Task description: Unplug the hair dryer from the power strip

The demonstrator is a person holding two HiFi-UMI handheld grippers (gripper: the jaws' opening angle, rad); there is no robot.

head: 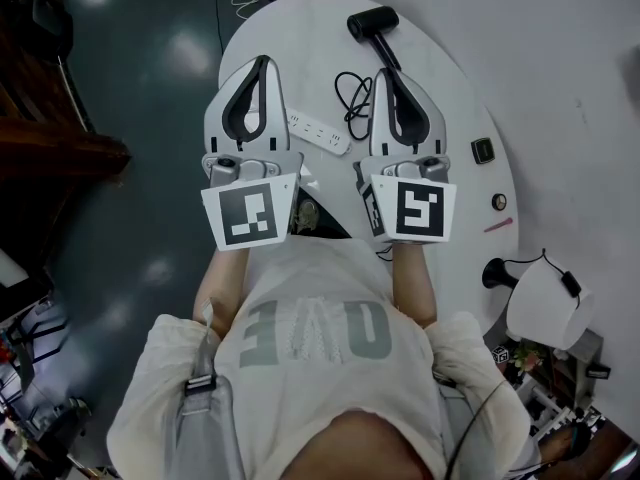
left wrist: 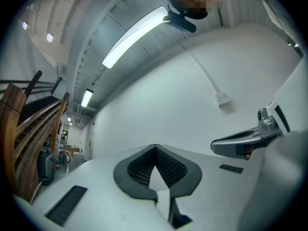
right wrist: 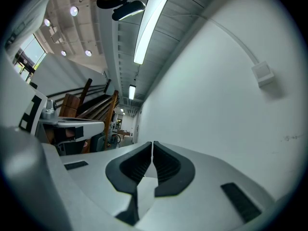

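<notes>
In the head view a black hair dryer [head: 372, 23] lies at the far end of the round white table [head: 455, 98]. Its black cord [head: 352, 93] lies coiled beside the white power strip [head: 318, 131]. My right gripper hides where the cord's plug sits. My left gripper [head: 263, 60] is held above the table just left of the strip, shut and empty. My right gripper [head: 384, 71] hovers over the cord just right of the strip, also shut on nothing. Both gripper views look at a white wall, with the jaws of the left gripper [left wrist: 155, 147] and right gripper [right wrist: 152, 143] pressed together.
A small black square item [head: 483, 150], a round item [head: 498, 201] and a pink pen [head: 498, 225] lie near the table's right edge. A white rounded object [head: 545, 303] stands to the right. Dark floor lies left of the table. Wooden furniture [left wrist: 29, 124] stands beyond.
</notes>
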